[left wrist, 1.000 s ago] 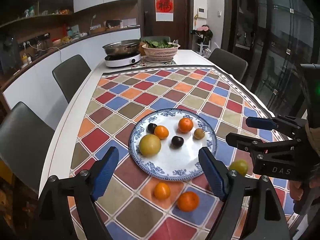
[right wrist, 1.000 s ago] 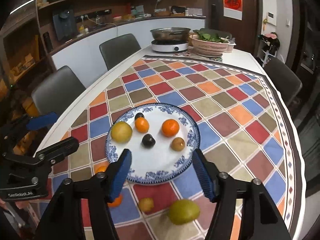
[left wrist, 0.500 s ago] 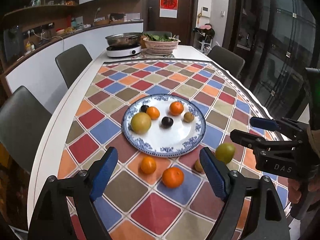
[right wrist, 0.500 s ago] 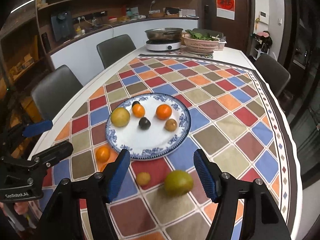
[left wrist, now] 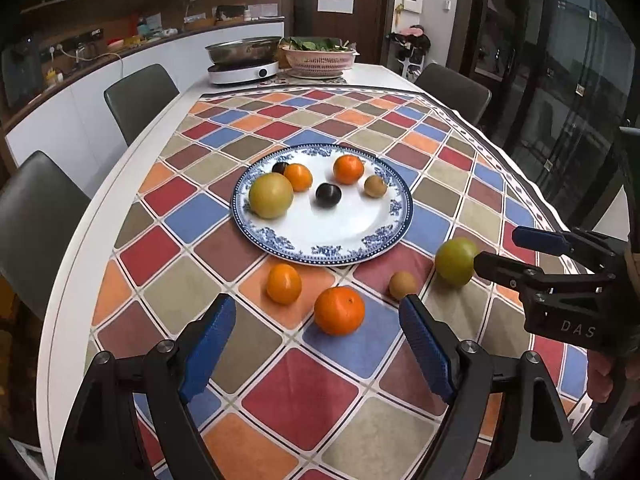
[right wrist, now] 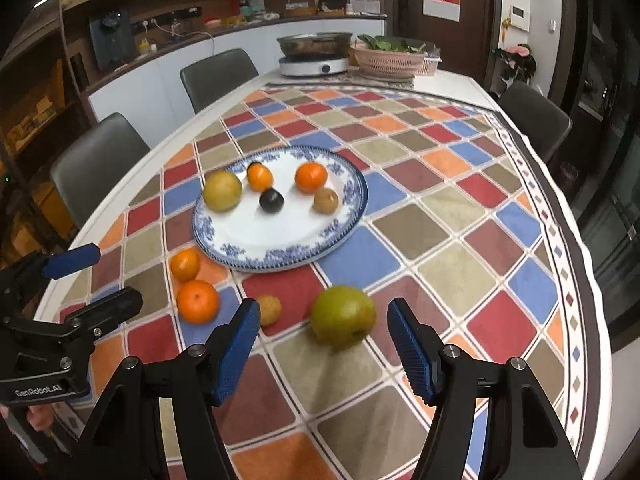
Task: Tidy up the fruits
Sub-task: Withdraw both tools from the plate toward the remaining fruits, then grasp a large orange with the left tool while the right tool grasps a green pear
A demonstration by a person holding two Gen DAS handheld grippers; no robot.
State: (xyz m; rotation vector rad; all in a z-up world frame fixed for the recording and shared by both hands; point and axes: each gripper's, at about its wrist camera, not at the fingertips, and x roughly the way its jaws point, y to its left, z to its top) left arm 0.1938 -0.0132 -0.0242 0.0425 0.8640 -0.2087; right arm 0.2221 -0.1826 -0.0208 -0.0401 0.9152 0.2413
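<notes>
Round blue-and-white patterned china plate (left wrist: 394, 236) sits mid-desk on a checked multicolour tablecloth (left wrist: 304, 392); it already carries six fruits: a large yellow-green round fruit (left wrist: 271, 195), two small oranges (left wrist: 348, 169), two dark plum-like fruits (left wrist: 328, 195), though the far one is half hidden and I may be misjudging it, and a small brown kiwi-like fruit (left wrist: 375, 186). Task looks a little over half done. Four pieces remain loose on the cloth in front of the plate: a small orange mandarin (left wrist: 283, 283), a larger orange (left wrist: 339, 310), a small brown-yellow fruit (left wrist: 403, 285) and a big green round fruit (right wrist: 343, 316). Left claw (left wrist: 318, 348) hovers with jaws apart and nothing between the pads, the larger orange lying just ahead of its gap. Right claw (right wrist: 322, 350) also stands apart, unloaded, with the green fruit just ahead between its blue fingertips (right wrist: 408, 350) but not touched. Likely next step: each claw closes on the fruit before it. Both loose round fruits could roll on the cloth if nudged. Far end of the desk holds a steel pan on a white cooker (left wrist: 243, 70) and a pink basket of greens (left wrist: 320, 60), unrelated to the sorting.
</notes>
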